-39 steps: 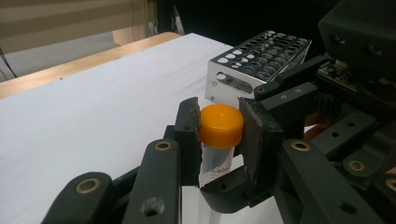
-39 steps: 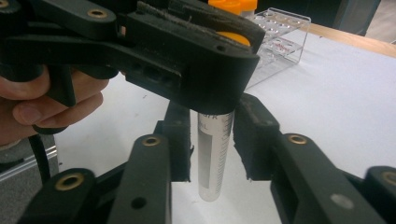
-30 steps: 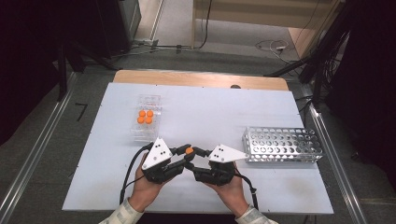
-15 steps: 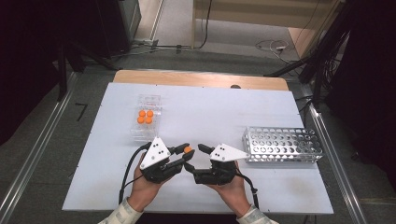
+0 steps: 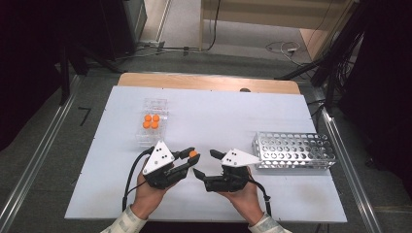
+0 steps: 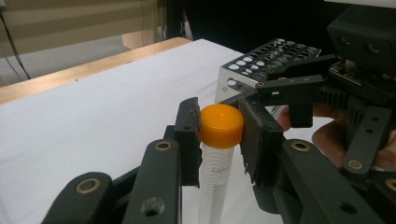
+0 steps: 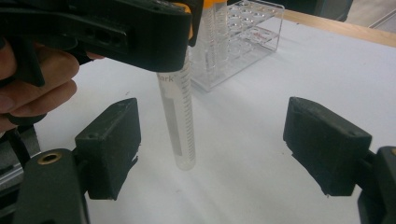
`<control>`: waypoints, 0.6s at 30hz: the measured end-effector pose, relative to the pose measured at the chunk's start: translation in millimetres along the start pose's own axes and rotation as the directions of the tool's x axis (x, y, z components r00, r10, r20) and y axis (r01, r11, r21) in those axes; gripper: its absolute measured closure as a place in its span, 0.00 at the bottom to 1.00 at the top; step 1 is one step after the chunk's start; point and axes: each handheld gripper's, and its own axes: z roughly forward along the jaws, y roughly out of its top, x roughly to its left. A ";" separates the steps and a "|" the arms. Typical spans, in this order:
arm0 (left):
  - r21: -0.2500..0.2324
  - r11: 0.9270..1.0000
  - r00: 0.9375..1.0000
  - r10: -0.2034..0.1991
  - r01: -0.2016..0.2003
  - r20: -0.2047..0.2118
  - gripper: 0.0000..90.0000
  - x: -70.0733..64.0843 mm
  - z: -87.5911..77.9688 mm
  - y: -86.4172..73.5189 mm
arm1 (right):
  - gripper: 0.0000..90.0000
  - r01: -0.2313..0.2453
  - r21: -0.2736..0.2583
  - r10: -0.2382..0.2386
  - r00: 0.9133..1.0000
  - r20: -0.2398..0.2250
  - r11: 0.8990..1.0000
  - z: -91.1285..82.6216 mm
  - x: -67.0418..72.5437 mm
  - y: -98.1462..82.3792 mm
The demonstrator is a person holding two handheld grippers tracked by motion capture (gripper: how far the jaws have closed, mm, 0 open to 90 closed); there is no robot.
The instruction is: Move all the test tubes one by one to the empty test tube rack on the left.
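1. The orange-capped tube point(image 6: 219, 140) hangs upright near the bench's point(image 5: 243, 126) front edge, clamped at its cap in my left hand-held gripper point(image 5: 189, 160).
2. My right hand-held gripper point(image 5: 203, 164), jaws just spread wide, holds nothing.
3. Carry it level to the metal rack point(image 5: 294, 150) by the right edge.

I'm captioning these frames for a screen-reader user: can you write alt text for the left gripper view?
The left gripper is shut on the orange cap of a clear tube hanging above a white table. The right gripper, jaws apart, faces it in front of a metal rack.
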 end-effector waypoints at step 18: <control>-0.015 1.000 0.998 -0.024 0.023 -0.060 0.78 17.9 -8.9 2.1 | 0.19 -0.018 -0.004 0.018 0.999 0.028 1.000 -19.0 -13.0 -4.9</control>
